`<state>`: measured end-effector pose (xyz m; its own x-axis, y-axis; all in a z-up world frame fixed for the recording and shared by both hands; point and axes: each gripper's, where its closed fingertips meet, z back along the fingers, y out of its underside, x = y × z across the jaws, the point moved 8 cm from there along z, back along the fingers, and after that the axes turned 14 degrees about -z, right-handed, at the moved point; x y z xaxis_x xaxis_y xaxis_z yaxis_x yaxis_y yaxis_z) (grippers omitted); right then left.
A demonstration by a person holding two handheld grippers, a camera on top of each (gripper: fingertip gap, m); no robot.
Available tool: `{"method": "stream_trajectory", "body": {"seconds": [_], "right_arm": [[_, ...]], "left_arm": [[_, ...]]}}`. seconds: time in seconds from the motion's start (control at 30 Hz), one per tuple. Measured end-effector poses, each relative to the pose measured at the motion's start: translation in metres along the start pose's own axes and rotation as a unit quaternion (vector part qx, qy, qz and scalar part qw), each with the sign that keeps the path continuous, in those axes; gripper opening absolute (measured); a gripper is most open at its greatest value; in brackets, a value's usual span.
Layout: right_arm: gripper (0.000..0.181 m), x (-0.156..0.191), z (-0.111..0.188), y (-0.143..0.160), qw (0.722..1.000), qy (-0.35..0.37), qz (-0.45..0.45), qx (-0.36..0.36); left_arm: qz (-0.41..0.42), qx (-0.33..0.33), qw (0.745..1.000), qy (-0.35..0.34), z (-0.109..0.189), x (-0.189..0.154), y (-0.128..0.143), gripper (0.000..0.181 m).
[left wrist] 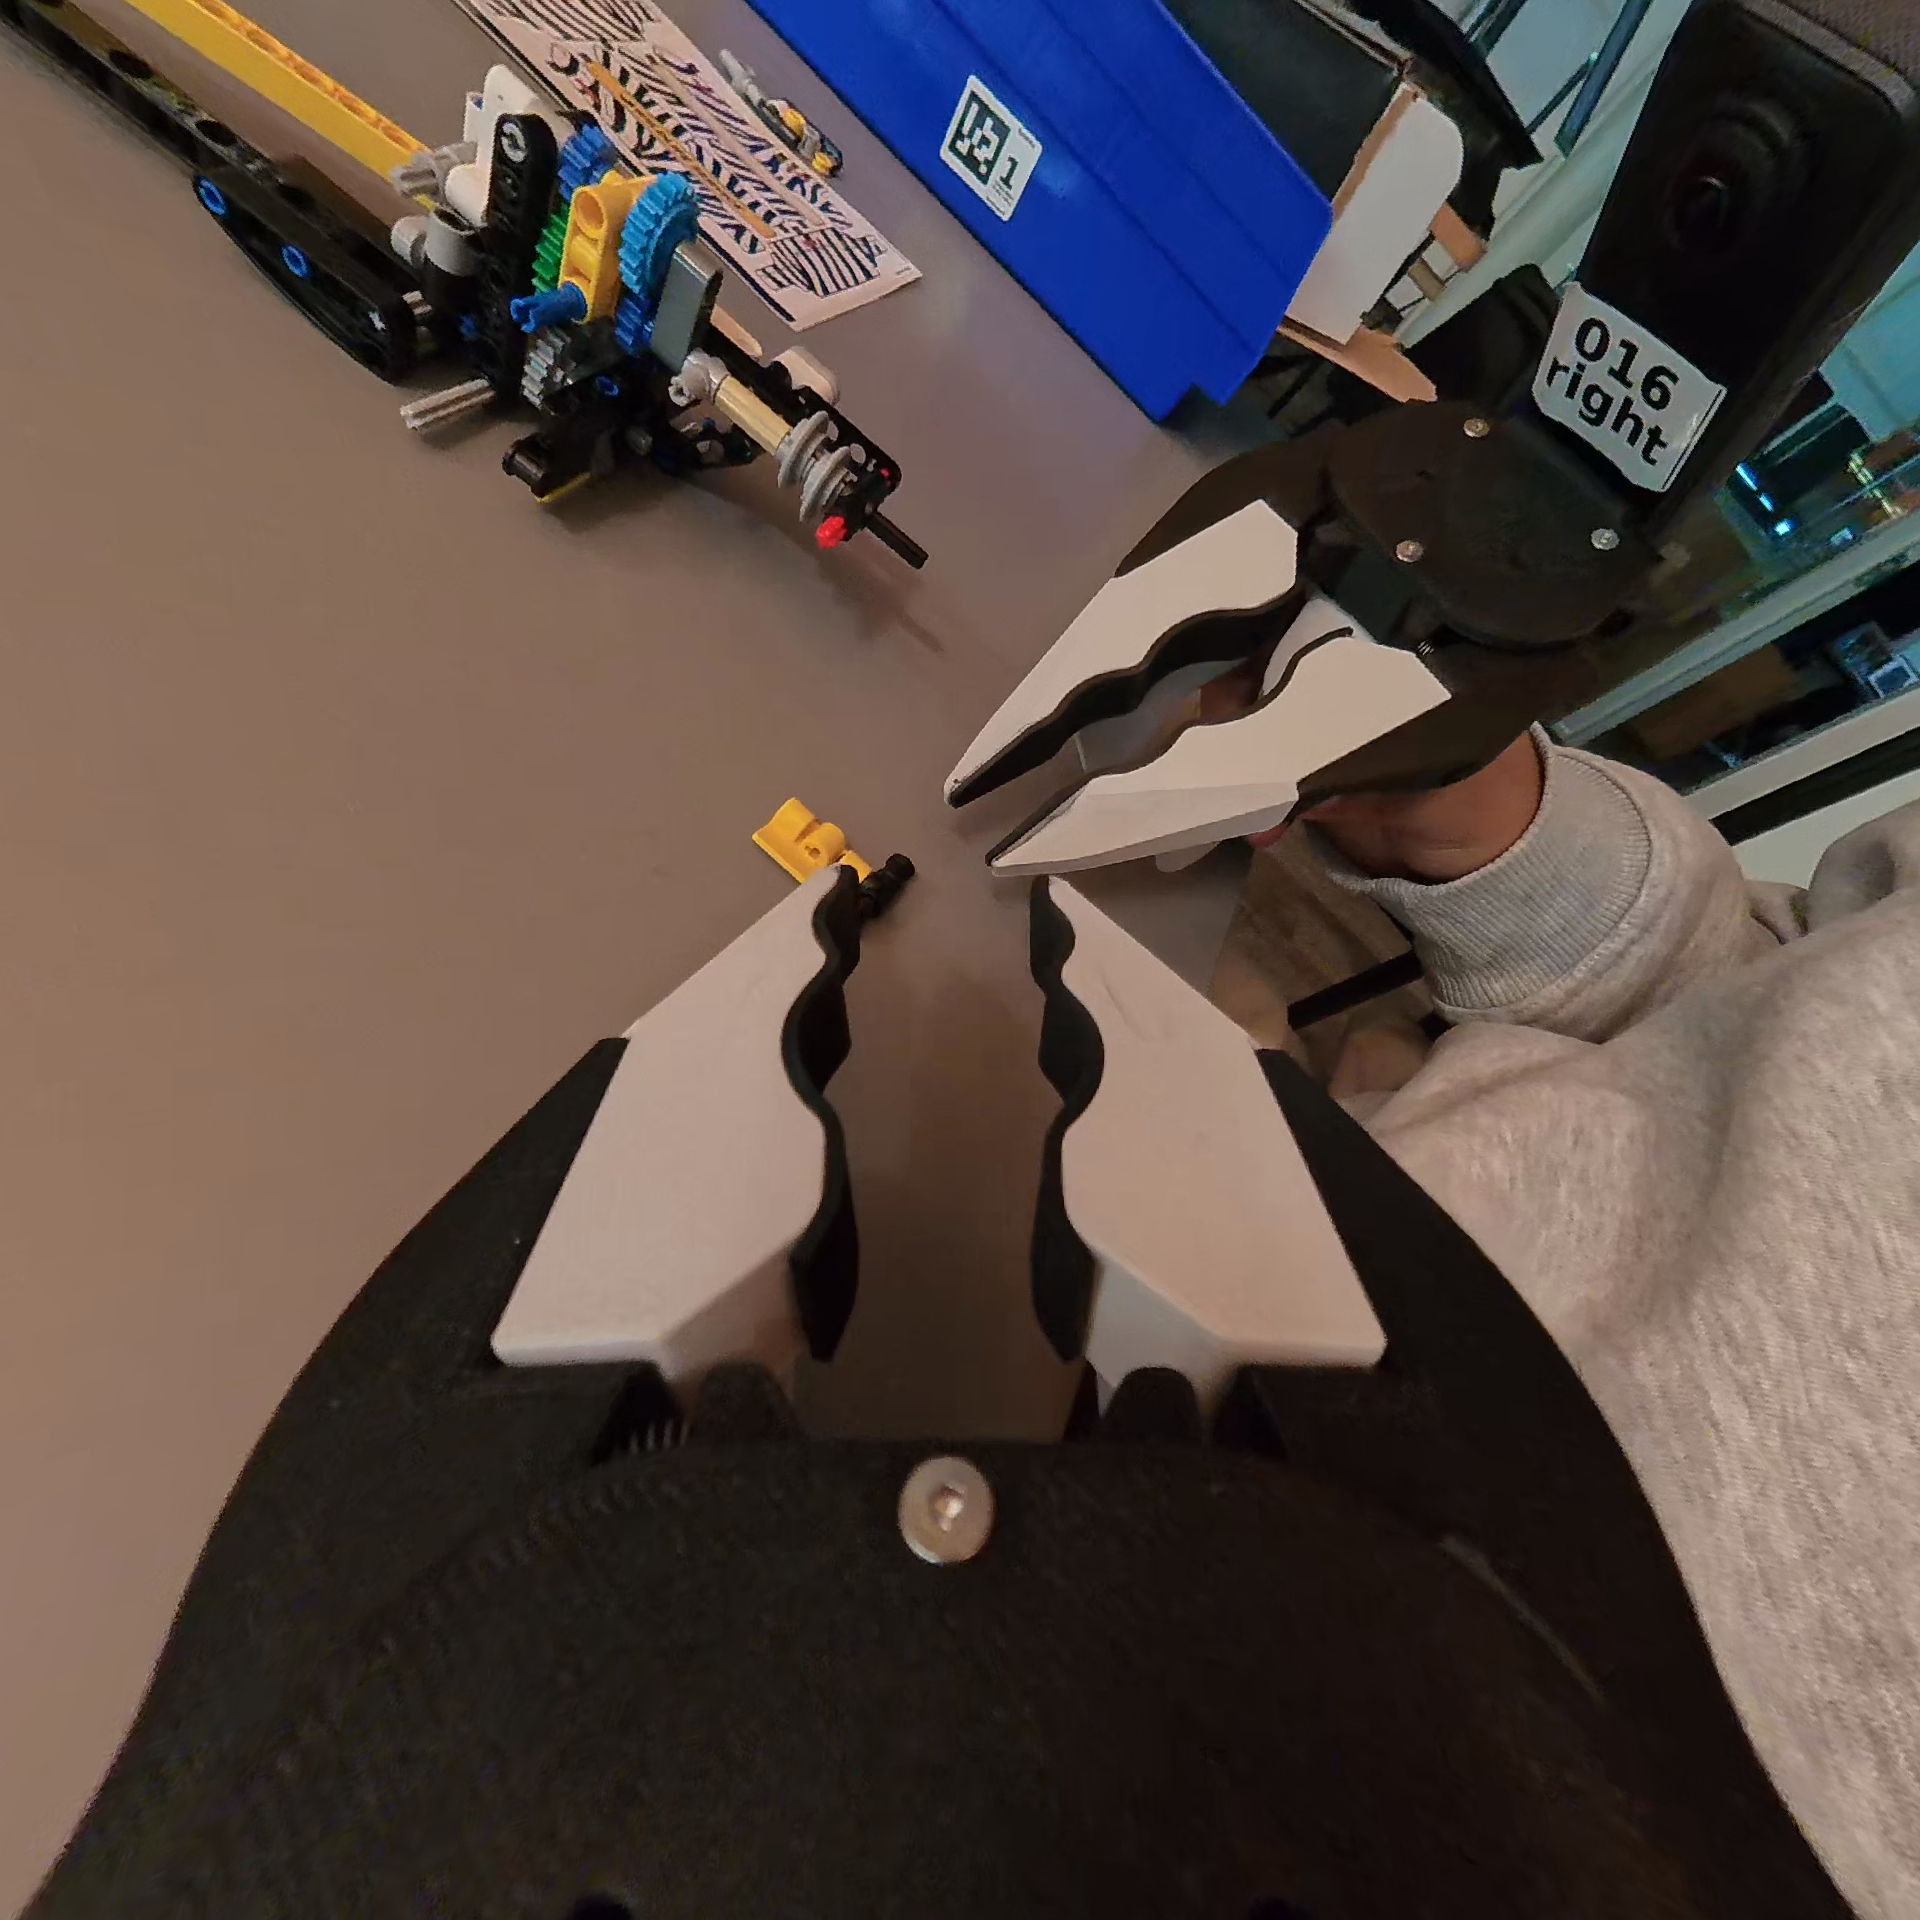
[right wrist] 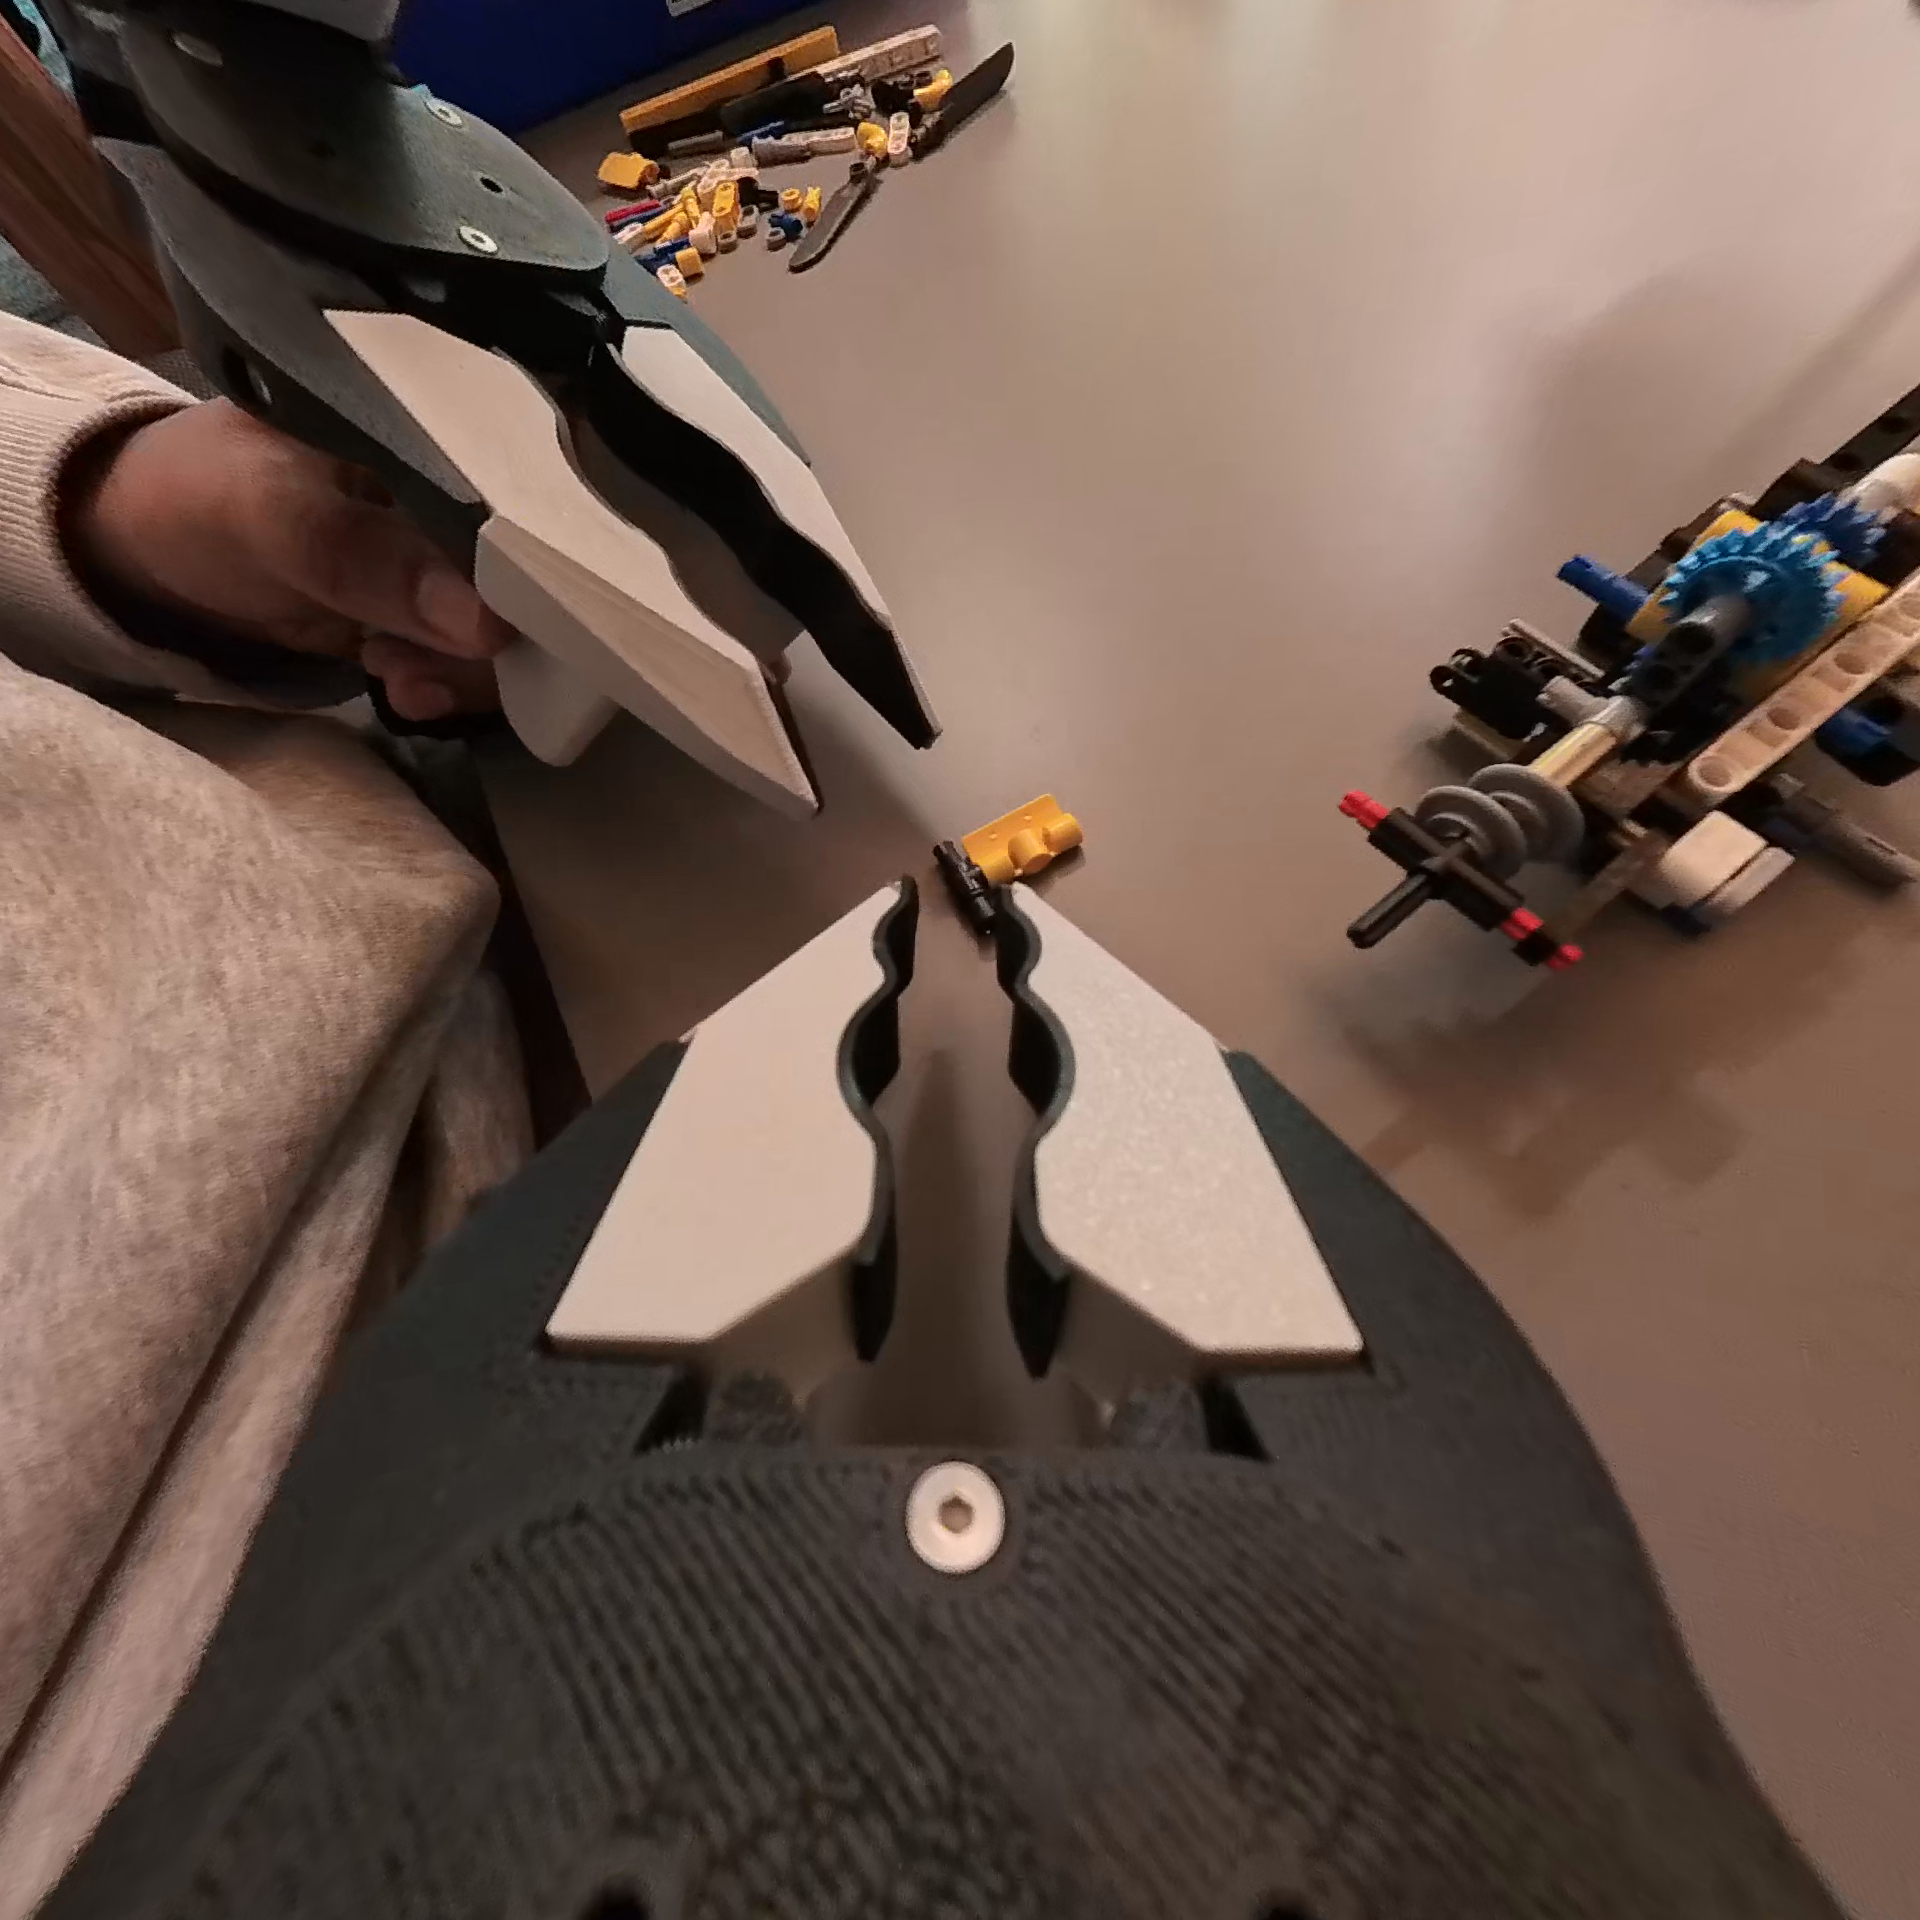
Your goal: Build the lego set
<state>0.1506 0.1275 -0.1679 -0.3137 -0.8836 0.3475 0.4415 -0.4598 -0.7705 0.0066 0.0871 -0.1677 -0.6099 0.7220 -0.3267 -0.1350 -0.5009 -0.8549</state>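
So both grippers, left gripper point(left wrist: 940, 883) and right gripper point(right wrist: 956, 894), hover jaws spread by the yellow connector point(right wrist: 1023, 840) with black pin point(right wrist: 968, 883).

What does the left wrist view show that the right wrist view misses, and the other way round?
Only the left wrist view: the sticker sheet and the full side of the blue bin. Only the right wrist view: the loose pile of parts at the far end of the table. Both: the yellow piece with the black pin beside it, the partly built model, and both tools open, left tool, right tool.
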Motion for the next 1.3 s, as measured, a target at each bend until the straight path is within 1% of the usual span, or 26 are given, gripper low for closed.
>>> {"method": "stream_trajectory", "body": {"seconds": [0.47,0.57,0.63,0.7,0.73,0.77,0.83,0.87,0.93,0.97,1.0,1.1,1.3], "right_arm": [[0.014,0.0,0.0,0.0,1.0,0.0,0.0,0.001],[0.014,-0.001,0.0,0.0,1.0,0.001,-0.003,-0.002],[0.014,-0.002,0.001,-0.001,1.0,0.002,-0.007,-0.005],[0.014,-0.003,0.003,-0.002,1.0,0.002,-0.012,-0.013],[0.014,-0.003,0.004,-0.002,1.0,0.002,-0.014,-0.018],[0.014,-0.004,0.005,-0.003,1.0,0.002,-0.015,-0.023],[0.014,-0.004,0.006,-0.004,0.999,0.002,-0.017,-0.028],[0.015,-0.005,0.006,-0.004,0.999,0.0,-0.018,-0.028],[0.015,-0.005,0.005,-0.004,0.999,-0.001,-0.019,-0.026],[0.015,-0.005,0.004,-0.004,1.0,0.0,-0.018,-0.025],[0.015,-0.005,0.003,-0.004,1.0,0.002,-0.017,-0.023],[0.016,-0.005,0.001,-0.004,1.0,0.013,-0.011,-0.018],[0.016,-0.004,0.0,-0.004,0.999,0.033,0.001,-0.018]], "left_arm": [[-0.001,-0.001,1.0,0.0,-0.001,-0.001,0.0,0.031],[-0.009,-0.016,1.0,-0.006,0.007,0.003,-0.003,0.033],[-0.012,-0.037,0.998,-0.058,0.03,0.018,-0.012,0.033],[-0.023,-0.058,0.991,-0.121,0.075,0.035,-0.023,0.025],[-0.027,-0.055,0.984,-0.17,0.103,0.046,-0.024,0.028],[-0.031,-0.037,0.973,-0.224,0.132,0.057,-0.021,0.031],[-0.03,0.021,0.942,-0.333,0.191,0.077,-0.003,0.031],[-0.024,0.052,0.927,-0.37,0.216,0.085,0.01,0.027],[0.003,0.102,0.912,-0.398,0.251,0.095,0.035,0.019],[0.019,0.119,0.909,-0.4,0.26,0.098,0.047,0.015],[0.03,0.132,0.907,-0.399,0.265,0.1,0.056,0.016],[0.035,0.165,0.899,-0.405,0.263,0.107,0.076,0.017],[0.0,0.185,0.896,-0.405,0.246,0.115,0.081,0.018]]}}
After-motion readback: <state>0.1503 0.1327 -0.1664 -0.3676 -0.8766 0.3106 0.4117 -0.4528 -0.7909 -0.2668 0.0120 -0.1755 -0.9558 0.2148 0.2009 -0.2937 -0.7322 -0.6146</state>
